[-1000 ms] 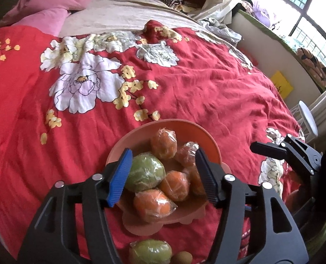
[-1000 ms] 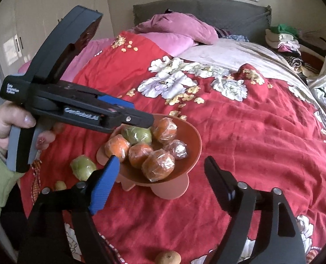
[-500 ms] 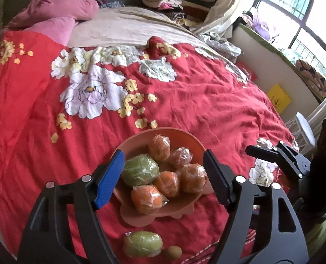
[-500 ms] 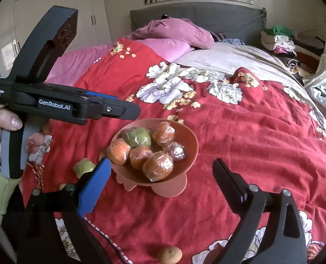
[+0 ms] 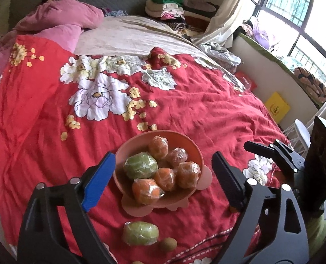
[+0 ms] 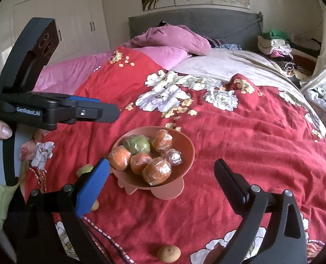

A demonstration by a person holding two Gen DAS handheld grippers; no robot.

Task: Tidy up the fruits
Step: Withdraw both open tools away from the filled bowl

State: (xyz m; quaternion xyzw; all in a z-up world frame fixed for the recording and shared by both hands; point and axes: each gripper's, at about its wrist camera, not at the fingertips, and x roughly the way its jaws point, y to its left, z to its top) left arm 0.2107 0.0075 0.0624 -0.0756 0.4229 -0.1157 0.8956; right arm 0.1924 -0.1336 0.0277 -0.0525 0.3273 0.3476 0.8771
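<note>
Centrally, a bowl [image 5: 185,143] rests on the red bedspread [image 5: 207,110], holding six wrapped fruits: one green fruit [image 5: 140,165] at its 9 o'clock side and five oranges [image 5: 186,173] around it. Left hand-held gripper [image 5: 163,176]: jaws opening, spread wide either side of the bowl in its own view, nothing between the pads, no contact with the fruit. Right hand-held gripper [image 6: 160,182]: jaws opening, likewise spread and empty, framing the bowl. Loose on the bedspread: a second green fruit [image 5: 140,233] just beyond the bowl's 6 o'clock edge, a small brown fruit [image 5: 167,244] touching it or nearly so, and another brown fruit [image 6: 169,253] lying apart at 6 o'clock in the right view.
</note>
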